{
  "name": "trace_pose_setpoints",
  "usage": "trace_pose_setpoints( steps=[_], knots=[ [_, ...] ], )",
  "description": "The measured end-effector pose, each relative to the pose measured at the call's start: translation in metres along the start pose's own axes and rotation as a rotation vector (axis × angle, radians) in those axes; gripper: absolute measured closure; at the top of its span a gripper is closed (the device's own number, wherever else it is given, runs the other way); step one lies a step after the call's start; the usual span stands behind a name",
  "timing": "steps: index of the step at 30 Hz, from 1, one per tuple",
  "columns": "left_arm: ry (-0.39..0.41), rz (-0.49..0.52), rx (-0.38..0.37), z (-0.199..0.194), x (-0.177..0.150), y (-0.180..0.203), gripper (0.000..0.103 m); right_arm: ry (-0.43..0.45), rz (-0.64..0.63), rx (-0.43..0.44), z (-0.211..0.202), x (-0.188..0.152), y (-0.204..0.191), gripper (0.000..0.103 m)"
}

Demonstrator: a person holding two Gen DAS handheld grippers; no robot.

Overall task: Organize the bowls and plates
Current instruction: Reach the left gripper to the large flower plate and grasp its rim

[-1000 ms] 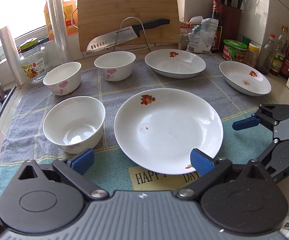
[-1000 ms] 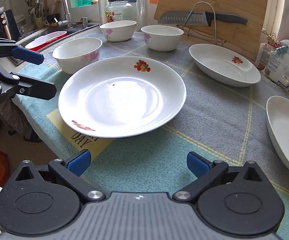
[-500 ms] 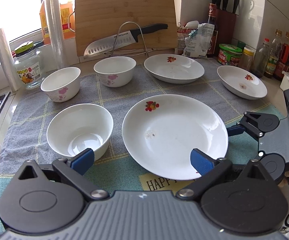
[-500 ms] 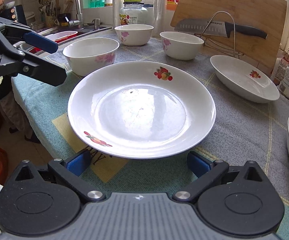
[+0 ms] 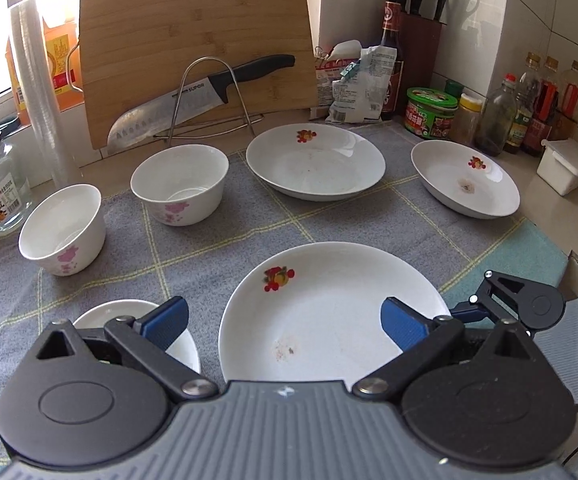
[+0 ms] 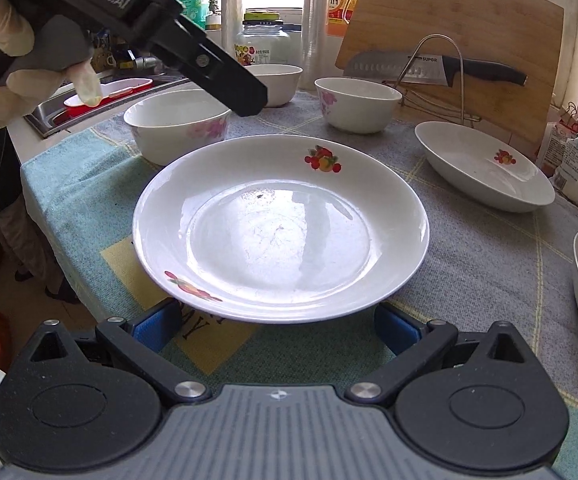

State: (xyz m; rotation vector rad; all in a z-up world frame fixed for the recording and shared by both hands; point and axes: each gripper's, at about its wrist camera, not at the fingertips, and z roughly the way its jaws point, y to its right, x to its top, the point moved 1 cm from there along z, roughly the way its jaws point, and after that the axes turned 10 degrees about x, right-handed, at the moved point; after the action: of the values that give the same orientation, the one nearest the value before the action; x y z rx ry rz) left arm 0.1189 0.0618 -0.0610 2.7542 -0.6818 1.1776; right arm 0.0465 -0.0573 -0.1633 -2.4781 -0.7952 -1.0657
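Both grippers have advanced toward the large plate (image 6: 281, 228). Right gripper (image 6: 277, 326) fingers spread at its rim. Left gripper (image 5: 285, 318) fingers apart above it.

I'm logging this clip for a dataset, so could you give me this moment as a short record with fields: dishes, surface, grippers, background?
plates: large white plate with fruit print nearest; two more white fruit-print plates farther back
bowls: three white bowls with pink flowers, all upright, apart
surface: grey and teal checked cloth
left gripper: open, above the large plate's near side
right gripper: open, at the large plate's near rim, holding nothing
background: bamboo cutting board, black-handled knife on wire rack
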Motion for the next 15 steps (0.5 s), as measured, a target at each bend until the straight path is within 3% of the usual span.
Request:
trace_pose_setpoints(
  steps=[6, 8, 10, 15],
  knots=[
    [-0.061, 0.039, -0.015, 0.038, 0.014, 0.002, 0.003, 0.027, -0.003, -0.001, 0.0, -0.003, -0.001, 0.0],
    [-0.085, 0.038, -0.022, 0.049, 0.016, 0.002, 0.007, 0.026, -0.005, 0.0, 0.0, -0.003, -0.001, 0.0],
    [-0.113, 0.038, -0.031, 0.059, 0.017, 0.001, 0.018, 0.024, -0.006, 0.001, 0.0, -0.003, 0.0, 0.0],
    [-0.181, 0.039, -0.064, 0.079, 0.022, -0.003, 0.027, 0.021, -0.009, 0.005, 0.0, -0.002, 0.0, 0.0]
  ],
)
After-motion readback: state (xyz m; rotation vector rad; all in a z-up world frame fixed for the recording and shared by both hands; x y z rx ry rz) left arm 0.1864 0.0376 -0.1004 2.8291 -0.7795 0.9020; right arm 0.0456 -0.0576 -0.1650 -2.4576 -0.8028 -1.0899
